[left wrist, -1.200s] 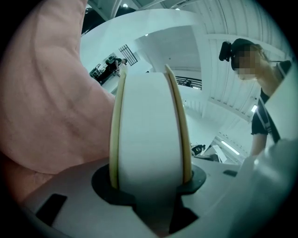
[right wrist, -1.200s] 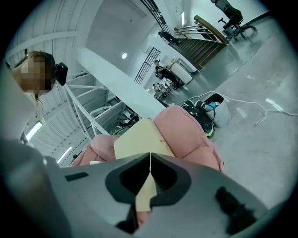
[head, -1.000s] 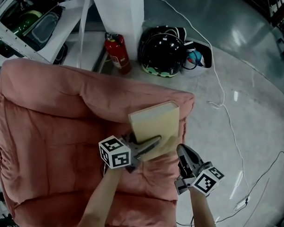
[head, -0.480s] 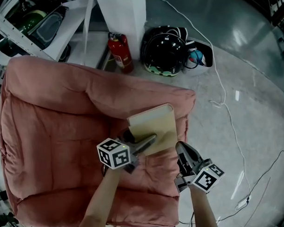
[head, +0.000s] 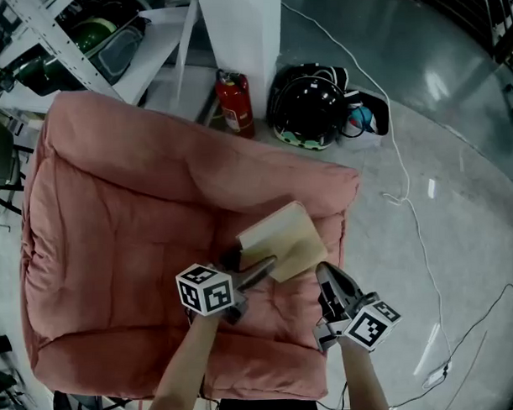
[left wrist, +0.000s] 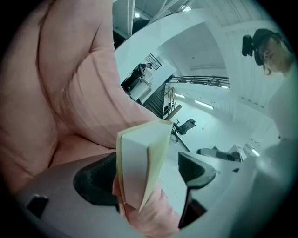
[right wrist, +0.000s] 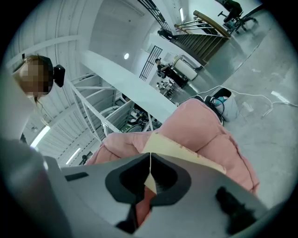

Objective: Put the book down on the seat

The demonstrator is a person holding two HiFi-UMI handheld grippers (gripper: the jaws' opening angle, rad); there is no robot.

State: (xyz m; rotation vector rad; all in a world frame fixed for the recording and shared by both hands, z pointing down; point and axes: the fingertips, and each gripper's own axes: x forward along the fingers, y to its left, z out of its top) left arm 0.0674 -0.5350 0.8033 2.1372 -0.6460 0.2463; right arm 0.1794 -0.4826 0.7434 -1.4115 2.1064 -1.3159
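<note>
The pale yellow book [head: 283, 239] rests on the pink armchair's seat [head: 123, 247], leaning against the right armrest. My left gripper [head: 248, 266] straddles its near edge and the jaws are opening. In the left gripper view the book [left wrist: 137, 167] stands between the pads of the left gripper [left wrist: 149, 172]; the right pad is clear of the cover and the left pad sits close beside it. My right gripper [head: 324, 277] hovers just right of the book with nothing in it. In the right gripper view the right gripper [right wrist: 150, 179] has its tips together, and the book [right wrist: 186, 155] lies beyond them.
Behind the armchair stand a red fire extinguisher [head: 234, 104], a white column [head: 242, 24] and a black helmet [head: 310, 106] in a bag. A white cable [head: 412, 211] runs over the grey floor on the right. Shelves with containers [head: 66, 38] are at the top left.
The book has come down and lies lower on the seat by the armrest. The left jaws have spread apart around it. The right gripper has hardly moved.
</note>
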